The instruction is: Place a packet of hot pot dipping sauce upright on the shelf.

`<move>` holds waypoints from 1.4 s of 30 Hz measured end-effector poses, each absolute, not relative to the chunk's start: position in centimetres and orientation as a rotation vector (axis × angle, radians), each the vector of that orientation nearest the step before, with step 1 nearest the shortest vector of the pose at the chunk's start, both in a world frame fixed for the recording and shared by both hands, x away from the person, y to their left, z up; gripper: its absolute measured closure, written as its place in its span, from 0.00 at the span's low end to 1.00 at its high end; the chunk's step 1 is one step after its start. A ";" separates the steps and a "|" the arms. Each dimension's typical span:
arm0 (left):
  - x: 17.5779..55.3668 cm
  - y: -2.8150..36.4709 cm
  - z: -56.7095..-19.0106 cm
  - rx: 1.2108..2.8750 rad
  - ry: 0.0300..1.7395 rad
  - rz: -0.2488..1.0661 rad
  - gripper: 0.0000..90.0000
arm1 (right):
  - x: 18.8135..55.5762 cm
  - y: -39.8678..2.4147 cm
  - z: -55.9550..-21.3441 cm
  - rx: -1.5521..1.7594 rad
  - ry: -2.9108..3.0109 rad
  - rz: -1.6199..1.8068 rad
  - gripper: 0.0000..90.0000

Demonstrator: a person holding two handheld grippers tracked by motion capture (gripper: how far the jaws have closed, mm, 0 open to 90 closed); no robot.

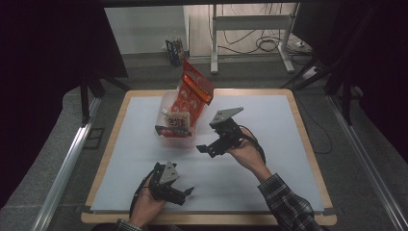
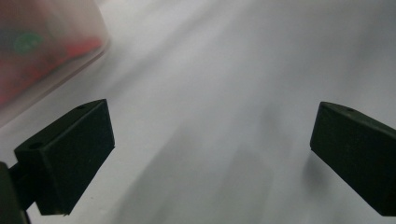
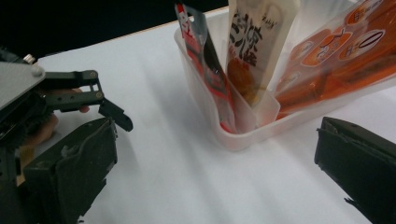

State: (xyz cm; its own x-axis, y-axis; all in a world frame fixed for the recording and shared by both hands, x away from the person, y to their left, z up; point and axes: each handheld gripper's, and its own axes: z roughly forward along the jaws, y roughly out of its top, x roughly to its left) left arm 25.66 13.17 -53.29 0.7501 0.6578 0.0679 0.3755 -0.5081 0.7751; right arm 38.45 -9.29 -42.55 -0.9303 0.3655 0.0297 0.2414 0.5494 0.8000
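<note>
Wide open white tabletop (image 1: 269, 120) on the right side and along the near edge, plenty of passing room there. The clear tub (image 1: 169, 137) blocks the left-centre, packets (image 1: 192, 91) sticking up well above its rim. Right claw (image 1: 208, 148) sits just beside the tub; left claw (image 1: 185, 195) is near the front edge.

Clear tub (image 2: 44, 51) blurred, cut off — orange packet (image 3: 336, 60) cropped
</note>
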 end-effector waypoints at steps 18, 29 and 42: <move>25.6 13.5 -53.0 2.104 0.766 0.402 0.00 | 37.0 -11.3 -43.5 0.532 2.598 1.336 0.00; 25.5 13.5 -53.0 2.101 0.749 0.407 0.00 | 36.3 -12.5 -44.1 0.556 2.599 1.315 0.00; 25.4 13.5 -52.9 2.102 0.746 0.409 0.00 | 35.5 -13.7 -44.7 0.583 2.601 1.296 0.00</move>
